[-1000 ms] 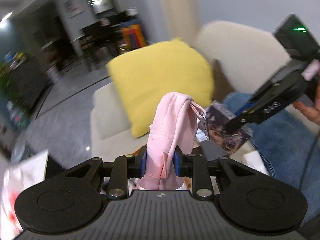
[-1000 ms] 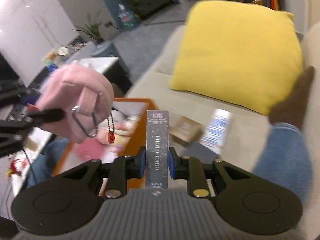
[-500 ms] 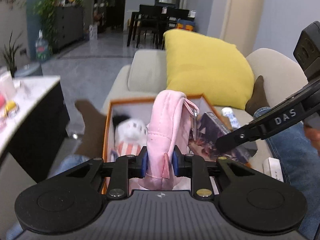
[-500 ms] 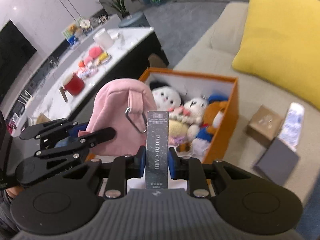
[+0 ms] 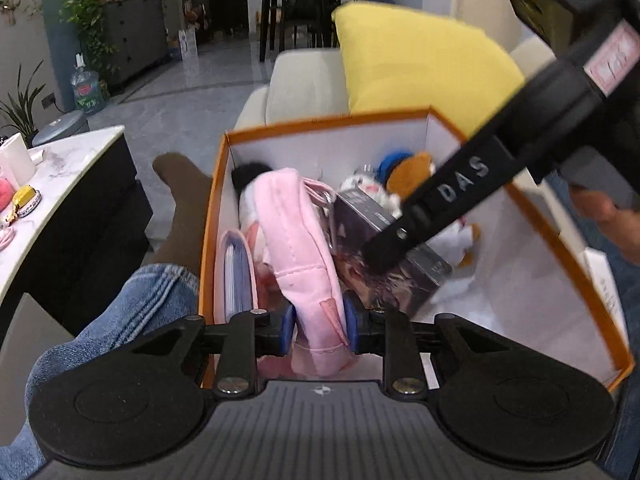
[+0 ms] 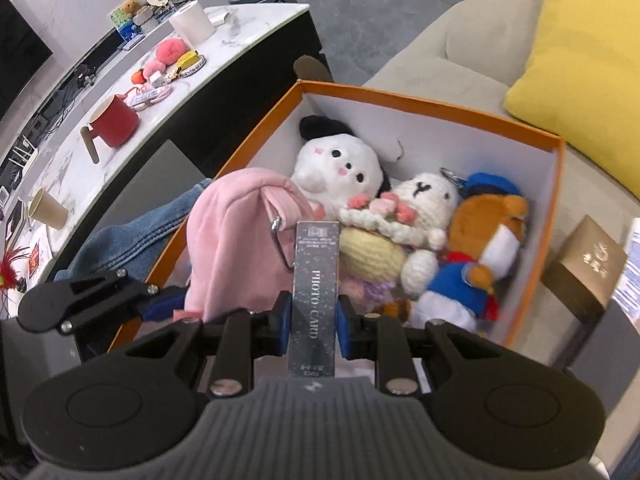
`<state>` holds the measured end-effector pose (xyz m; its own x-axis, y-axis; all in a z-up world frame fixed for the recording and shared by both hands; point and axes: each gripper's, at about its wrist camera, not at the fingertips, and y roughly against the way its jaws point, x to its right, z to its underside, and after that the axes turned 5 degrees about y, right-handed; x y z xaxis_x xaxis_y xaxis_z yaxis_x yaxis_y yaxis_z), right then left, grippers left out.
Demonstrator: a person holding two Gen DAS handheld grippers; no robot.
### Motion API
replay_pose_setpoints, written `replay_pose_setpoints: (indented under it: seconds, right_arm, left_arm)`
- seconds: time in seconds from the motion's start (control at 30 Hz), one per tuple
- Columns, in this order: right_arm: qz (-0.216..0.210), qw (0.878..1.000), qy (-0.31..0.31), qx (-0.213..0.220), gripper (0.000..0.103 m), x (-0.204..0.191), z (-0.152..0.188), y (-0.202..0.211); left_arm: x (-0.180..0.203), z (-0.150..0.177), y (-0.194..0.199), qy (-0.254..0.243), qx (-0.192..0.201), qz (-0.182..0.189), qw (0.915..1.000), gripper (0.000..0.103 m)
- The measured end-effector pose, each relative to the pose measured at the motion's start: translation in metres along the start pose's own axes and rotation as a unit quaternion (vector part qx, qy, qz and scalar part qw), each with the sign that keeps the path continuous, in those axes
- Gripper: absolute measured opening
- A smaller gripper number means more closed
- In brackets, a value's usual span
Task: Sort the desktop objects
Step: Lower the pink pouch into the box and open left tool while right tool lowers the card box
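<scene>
Left tool (image 5: 319, 330), jaws opening, had the pink pouch (image 5: 304, 240) between them; right tool (image 6: 310, 326) clamped the photo card box (image 6: 316, 300) — both over the orange box (image 6: 558, 208). Beyond: plush toys (image 6: 420, 216) already inside (tabletop (image 6: 192, 80) items remained).
</scene>
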<state>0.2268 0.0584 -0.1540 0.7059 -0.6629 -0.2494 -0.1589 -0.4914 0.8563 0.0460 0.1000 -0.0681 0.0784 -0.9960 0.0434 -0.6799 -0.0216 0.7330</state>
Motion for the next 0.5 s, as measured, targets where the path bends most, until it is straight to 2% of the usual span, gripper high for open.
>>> replay_pose_setpoints:
  seconds: [0.07,0.17,0.2,0.3,0.37,0.5]
  right_arm:
    - [0.000,1.000,-0.001,-0.004,0.024,0.000,-0.001,-0.008]
    - [0.008,1.000,0.007,-0.007,0.024,-0.003,0.000,-0.015]
    - [0.008,1.000,0.007,-0.010,0.024,-0.002,0.000,-0.017]
    - [0.011,1.000,0.006,-0.021,0.024,-0.001,-0.001,-0.021]
    - [0.010,1.000,0.004,-0.029,0.024,0.000,-0.002,-0.025]
    - [0.011,0.999,0.008,-0.030,0.024,0.001,0.001,-0.029]
  left_arm:
    - [0.001,0.000,-0.010,-0.006,-0.019,-0.004,0.9998,0.032]
    - [0.006,0.004,-0.014,-0.019,-0.026,-0.016,0.9994,0.035]
    - [0.008,0.004,-0.014,-0.024,-0.029,-0.015,0.9992,0.040]
    - [0.008,0.005,-0.019,-0.033,-0.035,0.005,0.9988,0.053]
    - [0.006,0.006,-0.015,-0.032,-0.037,0.017,0.9986,0.056]
    - [-0.007,0.004,-0.006,-0.015,-0.048,0.033,0.9982,0.057]
